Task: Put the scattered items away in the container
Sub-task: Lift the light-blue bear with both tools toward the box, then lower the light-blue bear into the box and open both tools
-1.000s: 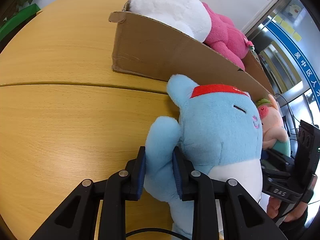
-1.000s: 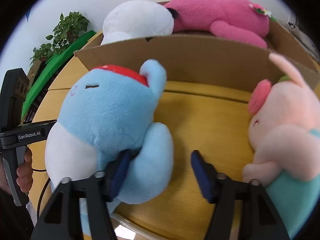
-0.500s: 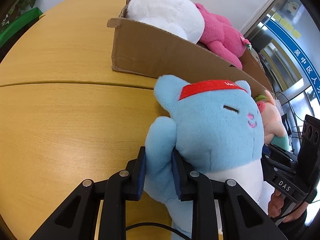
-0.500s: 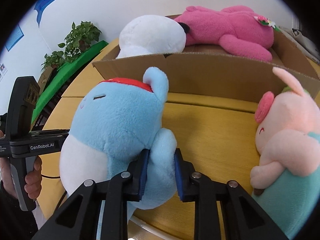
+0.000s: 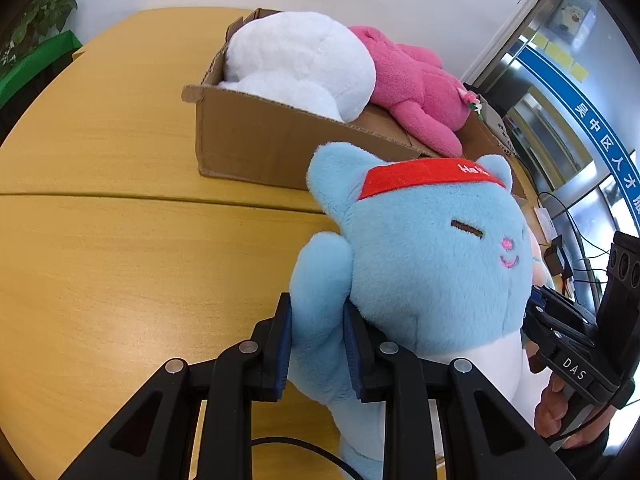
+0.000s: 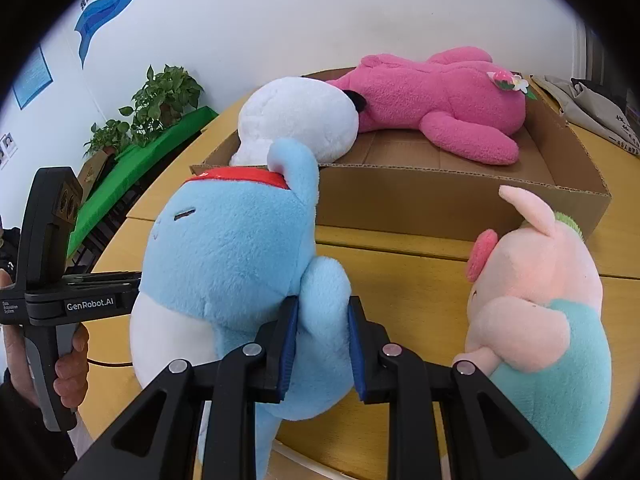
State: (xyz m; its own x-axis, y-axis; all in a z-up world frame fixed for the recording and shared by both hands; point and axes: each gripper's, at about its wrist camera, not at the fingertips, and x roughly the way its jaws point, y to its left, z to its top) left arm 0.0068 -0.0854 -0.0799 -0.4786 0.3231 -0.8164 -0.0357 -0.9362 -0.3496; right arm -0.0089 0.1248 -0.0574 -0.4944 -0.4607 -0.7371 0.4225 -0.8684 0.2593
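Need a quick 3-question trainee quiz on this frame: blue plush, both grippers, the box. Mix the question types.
1. True or false: the left gripper and the right gripper each clamp one arm of the blue plush.
2. Which toys already lie in the cardboard box? A) white plush and magenta plush B) white plush only C) none
3. Fill in: the pink plush in the teal outfit sits on the ____, outside the box.

Key: 1 true; 2 A; 3 table.
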